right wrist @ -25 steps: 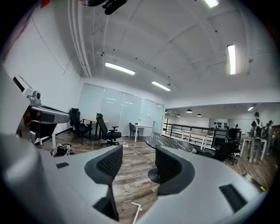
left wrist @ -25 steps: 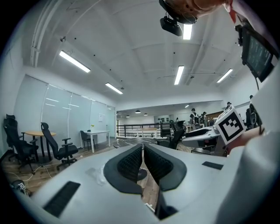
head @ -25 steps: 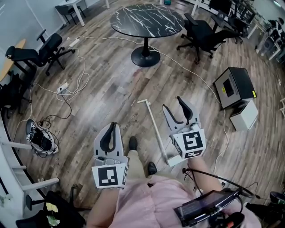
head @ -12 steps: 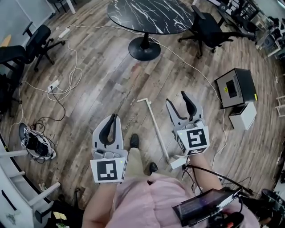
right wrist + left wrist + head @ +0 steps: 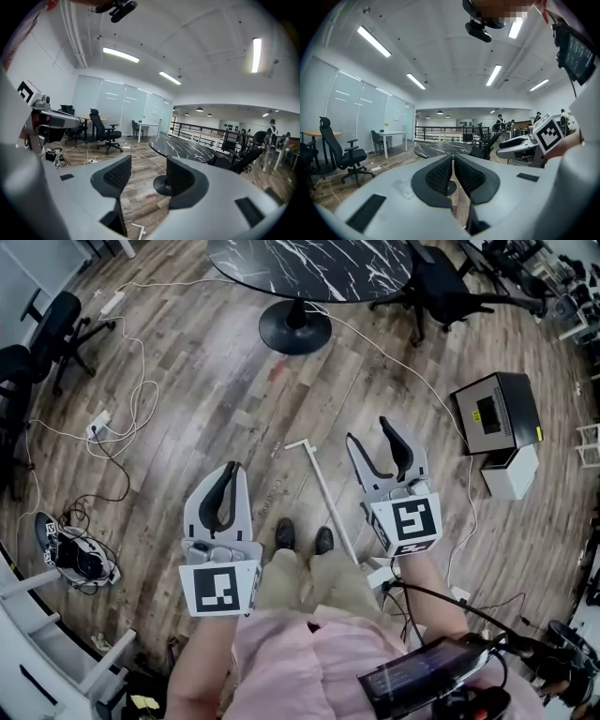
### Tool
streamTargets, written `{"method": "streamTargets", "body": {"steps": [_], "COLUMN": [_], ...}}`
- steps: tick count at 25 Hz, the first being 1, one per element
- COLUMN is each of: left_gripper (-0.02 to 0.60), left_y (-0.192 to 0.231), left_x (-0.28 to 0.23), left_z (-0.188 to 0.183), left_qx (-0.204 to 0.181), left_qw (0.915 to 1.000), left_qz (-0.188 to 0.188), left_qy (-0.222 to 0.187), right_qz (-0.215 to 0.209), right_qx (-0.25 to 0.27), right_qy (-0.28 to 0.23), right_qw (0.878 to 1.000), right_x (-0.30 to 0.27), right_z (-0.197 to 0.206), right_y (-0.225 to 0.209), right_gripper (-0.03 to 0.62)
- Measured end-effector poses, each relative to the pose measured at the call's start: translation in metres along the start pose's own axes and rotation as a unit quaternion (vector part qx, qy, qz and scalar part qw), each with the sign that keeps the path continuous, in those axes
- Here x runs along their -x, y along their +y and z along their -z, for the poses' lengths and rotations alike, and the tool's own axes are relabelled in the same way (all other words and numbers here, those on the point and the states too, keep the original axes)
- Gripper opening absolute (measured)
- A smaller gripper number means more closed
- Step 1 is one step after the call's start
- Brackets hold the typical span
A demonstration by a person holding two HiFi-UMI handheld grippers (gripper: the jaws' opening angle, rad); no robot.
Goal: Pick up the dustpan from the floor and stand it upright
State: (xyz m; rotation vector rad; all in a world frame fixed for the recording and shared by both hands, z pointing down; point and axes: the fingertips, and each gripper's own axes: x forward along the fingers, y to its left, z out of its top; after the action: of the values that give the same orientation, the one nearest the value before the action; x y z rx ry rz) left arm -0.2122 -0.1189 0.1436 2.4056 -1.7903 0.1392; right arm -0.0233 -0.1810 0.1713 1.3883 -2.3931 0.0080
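Note:
The dustpan lies flat on the wooden floor; its long white handle (image 5: 323, 493) runs from a tip near the middle of the head view down to the white pan (image 5: 380, 574), mostly hidden under my right gripper. My right gripper (image 5: 386, 454) hovers above and just right of the handle, open and empty. Its own view shows the jaws apart (image 5: 149, 173), with the handle tip (image 5: 139, 229) on the floor below. My left gripper (image 5: 225, 495) hangs left of the handle, shut on nothing. In the left gripper view its pads (image 5: 453, 171) meet.
A round black marble table (image 5: 309, 263) on a black foot (image 5: 294, 329) stands ahead. Black office chairs (image 5: 450, 287) are at the right and left. White cables (image 5: 131, 399) snake over the floor. A black box (image 5: 494, 413) and a white box (image 5: 511, 472) sit at the right. The person's shoes (image 5: 284, 536) are beside the handle.
The person has stepped forward, both shoes now side by side next to the handle. Both grippers keep their states; the dustpan has not moved on the floor.

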Motion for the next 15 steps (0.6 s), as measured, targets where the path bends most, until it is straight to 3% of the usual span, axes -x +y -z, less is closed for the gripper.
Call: {"method": "streamTargets", "body": {"steps": [7,15], "left_gripper": [0.025,0.025], "left_y": [0.015,0.015], "left_x": [-0.037,-0.096], "left_z": [0.018,0.068], "left_qx": [-0.03,-0.031], "left_qw": [0.9995,0.9988], "left_qz": [-0.001,0.007], "left_qy": [0.011,0.037], "right_qz": [-0.016,-0.044], "right_qx": [-0.008,-0.02], "right_qy": [0.023,0.064], "right_qw": [1.0,0.997], "right_x": [-0.038,-0.089], "right_z": [0.033,0.11], "right_y": [-0.009,-0.018], "right_gripper": [0.234,0.235]}}
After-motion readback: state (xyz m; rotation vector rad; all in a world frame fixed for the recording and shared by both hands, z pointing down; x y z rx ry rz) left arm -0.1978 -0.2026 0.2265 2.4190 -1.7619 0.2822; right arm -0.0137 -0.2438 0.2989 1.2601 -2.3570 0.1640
